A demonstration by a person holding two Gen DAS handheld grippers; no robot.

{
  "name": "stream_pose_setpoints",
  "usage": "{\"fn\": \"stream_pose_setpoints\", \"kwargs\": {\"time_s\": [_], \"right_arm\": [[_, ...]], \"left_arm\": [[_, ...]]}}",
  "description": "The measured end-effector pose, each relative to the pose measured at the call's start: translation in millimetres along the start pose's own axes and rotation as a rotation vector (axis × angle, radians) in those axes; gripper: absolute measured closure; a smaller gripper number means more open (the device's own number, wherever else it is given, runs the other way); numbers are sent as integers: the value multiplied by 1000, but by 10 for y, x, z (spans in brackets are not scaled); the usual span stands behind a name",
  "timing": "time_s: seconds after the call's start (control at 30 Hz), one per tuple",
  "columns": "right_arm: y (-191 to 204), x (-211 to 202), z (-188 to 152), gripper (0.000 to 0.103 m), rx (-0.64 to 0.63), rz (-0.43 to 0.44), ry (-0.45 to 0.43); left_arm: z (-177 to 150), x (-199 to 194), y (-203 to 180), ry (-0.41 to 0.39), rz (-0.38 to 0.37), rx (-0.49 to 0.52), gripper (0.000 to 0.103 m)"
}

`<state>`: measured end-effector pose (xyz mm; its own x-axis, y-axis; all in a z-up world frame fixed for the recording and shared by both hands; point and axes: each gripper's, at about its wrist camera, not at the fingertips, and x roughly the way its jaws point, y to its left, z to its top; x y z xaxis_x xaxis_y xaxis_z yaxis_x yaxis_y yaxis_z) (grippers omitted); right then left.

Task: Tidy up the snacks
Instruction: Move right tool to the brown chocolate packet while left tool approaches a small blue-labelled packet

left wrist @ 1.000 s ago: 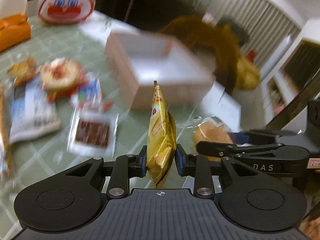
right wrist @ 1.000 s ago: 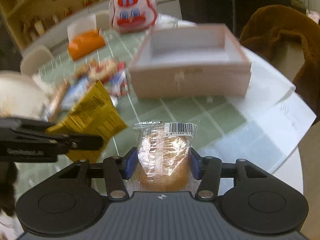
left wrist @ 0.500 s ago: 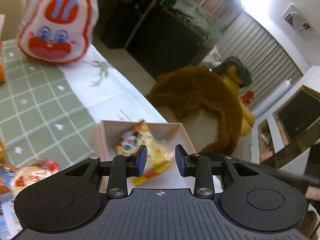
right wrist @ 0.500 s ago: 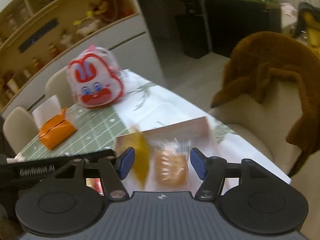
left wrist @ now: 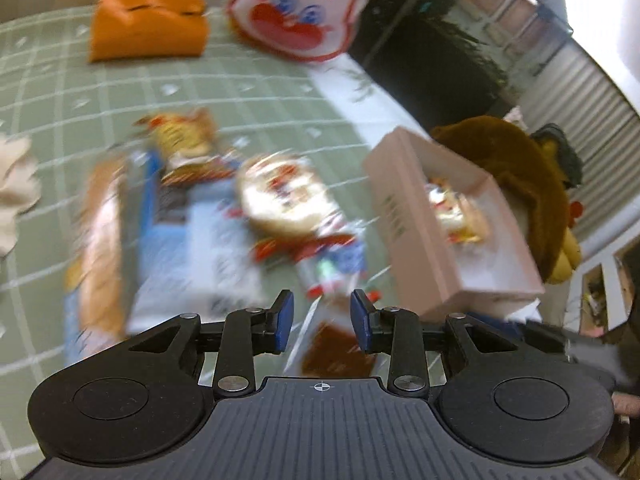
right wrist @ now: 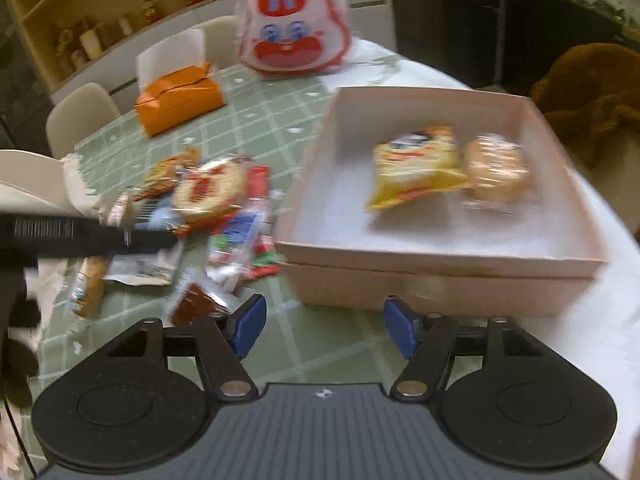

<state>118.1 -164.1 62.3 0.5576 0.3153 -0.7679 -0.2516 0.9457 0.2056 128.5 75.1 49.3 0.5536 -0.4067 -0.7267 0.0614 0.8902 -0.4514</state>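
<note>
Nearest in the right wrist view, the right gripper (right wrist: 322, 330) hangs with its two blue-padded jaws spread wide and nothing between them, above green checked cloth just in front of the pink box (right wrist: 440, 286). The left gripper (left wrist: 322, 322) has its jaws parted more narrowly, also holding nothing; below the gap lies a clear-wrapped brown snack (left wrist: 338, 354), seen in the right view as one brown packet (right wrist: 198, 302) at the near edge of the pile. The box holds two snacks: one yellow chip bag (right wrist: 416, 168) and, touching its right side, one wrapped bun (right wrist: 498, 170). Only the right view looks down into the box and separates these two; the left view sees the box (left wrist: 408, 236) from its side, with a blurred glint of wrapper inside. Left of the box, loose snacks lie heaped on the table (right wrist: 276, 116): a round pastry in red-trimmed wrap (right wrist: 210, 190), a white and blue packet (left wrist: 200, 248), and a long bread stick (left wrist: 100, 248) among them; blur hides an exact count. Farther back stand one orange tissue box (right wrist: 178, 98) and one rabbit-face bag (right wrist: 294, 26). The right view alone shows the shelves (right wrist: 80, 20) and two pale chairs (right wrist: 78, 114); both show one brown plush (left wrist: 516, 160) behind the box, but only the left view shows it whole.
</note>
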Motion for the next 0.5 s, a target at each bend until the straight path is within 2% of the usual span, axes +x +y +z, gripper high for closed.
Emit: {"fn": "stream_pose_setpoints", "kwargs": {"time_s": [0.07, 0.13, 0.27, 0.37, 0.5], "right_arm": [[205, 100, 9, 37, -34, 68, 9], [466, 224, 3, 37, -107, 96, 32], [805, 415, -51, 36, -197, 23, 42], [838, 440, -72, 40, -189, 4, 25], [712, 305, -153, 51, -156, 18, 31]], "left_arm": [[-36, -60, 91, -9, 24, -19, 67], [-57, -118, 201, -24, 48, -52, 67], [12, -108, 217, -47, 46, -72, 67], [86, -2, 66, -31, 38, -29, 67], [155, 238, -210, -6, 91, 60, 67]]}}
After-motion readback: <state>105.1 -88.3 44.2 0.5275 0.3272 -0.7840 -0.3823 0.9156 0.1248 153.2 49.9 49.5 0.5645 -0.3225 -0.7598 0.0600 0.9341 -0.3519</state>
